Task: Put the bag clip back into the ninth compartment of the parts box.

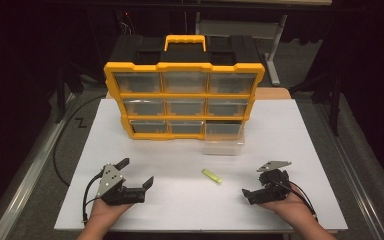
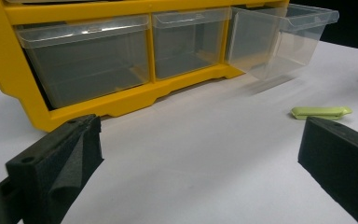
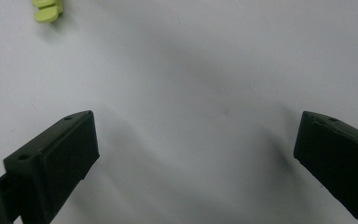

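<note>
As both grippers' jaws stand apart, empty, approach green clip (image 1: 211,175) mid-board w/ right gripper (image 1: 250,192) squarely; drawer (image 1: 223,138) pulled out.

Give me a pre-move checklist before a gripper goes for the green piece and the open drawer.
1. Left gripper jaws apart, nothing held: ok.
2. Right gripper jaws apart, nothing held: ok.
3. Green piece lies flat on the white board, nothing touching it: ok.
4. Bottom-right drawer of the yellow organizer pulled out: ok.
5. Drawer free of contents: looks so in the left gripper view, ok.
6. Other drawers pushed in: ok.
</note>
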A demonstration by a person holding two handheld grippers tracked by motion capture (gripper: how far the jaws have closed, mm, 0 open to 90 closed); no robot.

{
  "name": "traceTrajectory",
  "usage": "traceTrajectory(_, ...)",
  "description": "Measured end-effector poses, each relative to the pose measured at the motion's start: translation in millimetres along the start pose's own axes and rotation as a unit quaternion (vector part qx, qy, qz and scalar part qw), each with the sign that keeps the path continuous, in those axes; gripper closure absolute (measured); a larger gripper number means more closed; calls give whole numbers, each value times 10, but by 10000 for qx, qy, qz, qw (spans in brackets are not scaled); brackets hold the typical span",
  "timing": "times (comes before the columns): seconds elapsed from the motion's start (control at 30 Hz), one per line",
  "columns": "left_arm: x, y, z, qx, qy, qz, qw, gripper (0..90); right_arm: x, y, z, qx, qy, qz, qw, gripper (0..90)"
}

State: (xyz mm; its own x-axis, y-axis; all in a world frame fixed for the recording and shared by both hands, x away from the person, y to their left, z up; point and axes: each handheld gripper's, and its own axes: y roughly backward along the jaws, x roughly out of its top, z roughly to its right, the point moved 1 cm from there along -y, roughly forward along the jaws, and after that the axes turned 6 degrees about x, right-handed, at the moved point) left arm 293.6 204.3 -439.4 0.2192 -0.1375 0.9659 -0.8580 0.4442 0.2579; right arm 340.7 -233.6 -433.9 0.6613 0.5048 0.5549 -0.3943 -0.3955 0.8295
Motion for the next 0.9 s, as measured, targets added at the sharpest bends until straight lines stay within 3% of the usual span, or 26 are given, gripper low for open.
traceTrajectory(0.17, 0, -4, 6, -28, -13, 0, 10000, 3, 11, 8, -2, 8, 17, -130, 9999, 12)
traceTrajectory(0.47, 3, -2, 7, -54, -23, 8, 10000, 4, 68, 11, -45, 147, 263, -413, 9987, 13)
traceTrajectory(0.9, 3, -4, 12, -81, -12, 12, 10000, 3, 195, -20, -168, 385, 865, -971, 9908, 46)
